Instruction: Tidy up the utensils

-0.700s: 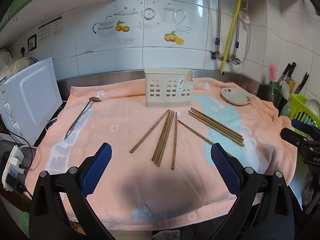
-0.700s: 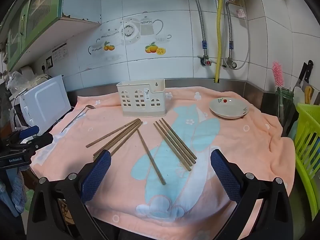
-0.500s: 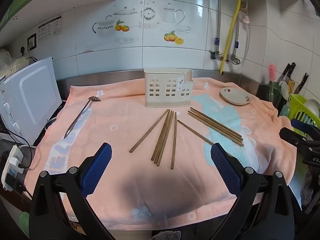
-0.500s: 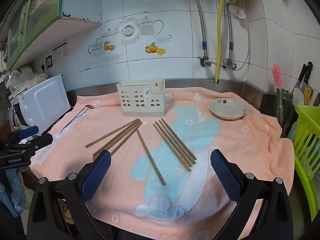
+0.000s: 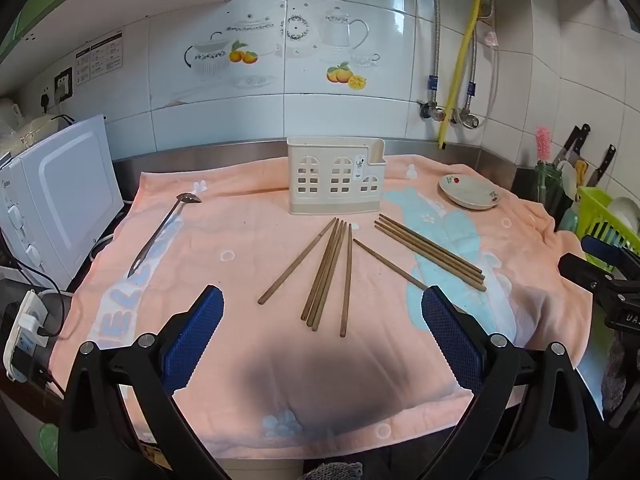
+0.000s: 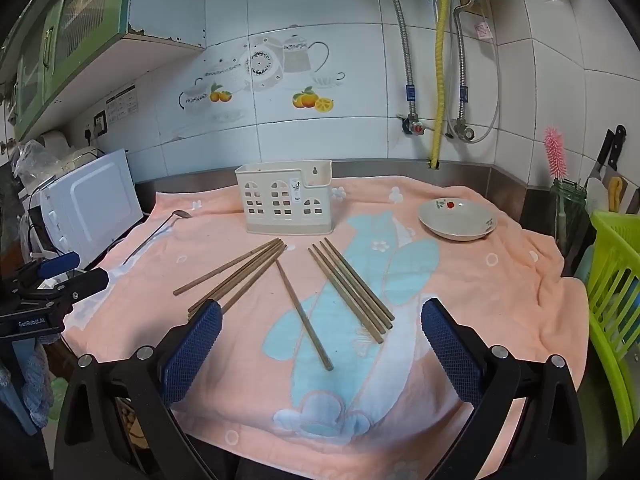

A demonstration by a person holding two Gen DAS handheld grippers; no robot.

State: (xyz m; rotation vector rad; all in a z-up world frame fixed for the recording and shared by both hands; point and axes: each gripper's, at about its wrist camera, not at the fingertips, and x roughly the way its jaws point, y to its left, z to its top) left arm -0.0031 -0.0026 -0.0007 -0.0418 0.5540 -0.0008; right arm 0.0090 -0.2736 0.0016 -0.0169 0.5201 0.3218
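Note:
Several brown wooden chopsticks lie on a pink towel (image 5: 248, 248): a left group (image 5: 326, 272), a single one (image 5: 390, 266) and a right group (image 5: 430, 252). A cream utensil holder (image 5: 336, 176) stands upright behind them. A metal ladle (image 5: 162, 232) lies at the left. My left gripper (image 5: 320, 334) is open and empty above the towel's near edge. My right gripper (image 6: 320, 344) is open and empty, hovering near the single chopstick (image 6: 304, 316) and the right group (image 6: 352, 290). The holder (image 6: 288, 198) and ladle (image 6: 154, 234) also show in the right wrist view.
A small plate (image 6: 458, 220) sits at the back right of the towel. A white microwave (image 5: 60, 200) stands at the left. A green dish rack (image 6: 616, 300), a jar with a pink brush (image 6: 564, 200) and knives are at the right. A tiled wall with pipes is behind.
Both views have shifted very slightly; the grippers stay open and nothing on the towel has moved.

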